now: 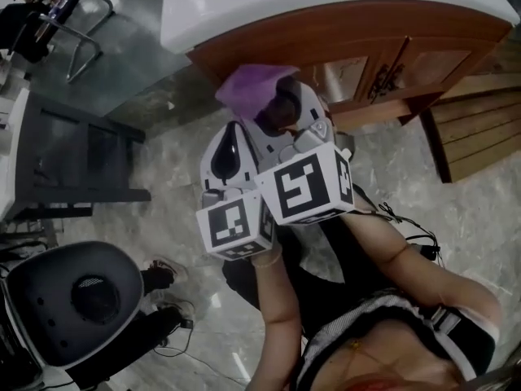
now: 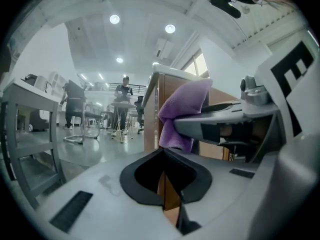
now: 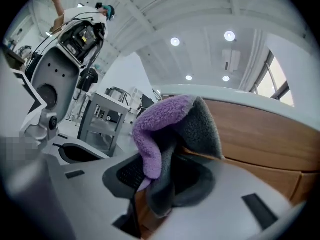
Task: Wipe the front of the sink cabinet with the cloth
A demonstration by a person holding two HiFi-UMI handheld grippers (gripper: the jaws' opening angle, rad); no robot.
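The sink cabinet (image 1: 366,35) has a white top and a brown wooden front; it fills the upper part of the head view. My right gripper (image 1: 281,108) is shut on a purple and grey cloth (image 1: 252,84), held up close to the cabinet's left front corner. In the right gripper view the cloth (image 3: 165,129) bulges out of the gripper (image 3: 160,184), with the wood panel (image 3: 260,134) right behind it. My left gripper (image 1: 230,133) hangs just left of the right one, shut with nothing in it (image 2: 165,176). It sees the cloth (image 2: 182,111) beside the cabinet corner (image 2: 152,109).
A dark grey shelf unit (image 1: 73,161) stands on the floor at left, a metal chair frame (image 1: 73,23) beyond it. A round grey and white machine (image 1: 73,300) sits at lower left. Wooden planks (image 1: 476,129) lie right of the cabinet. A person (image 2: 122,91) stands far off.
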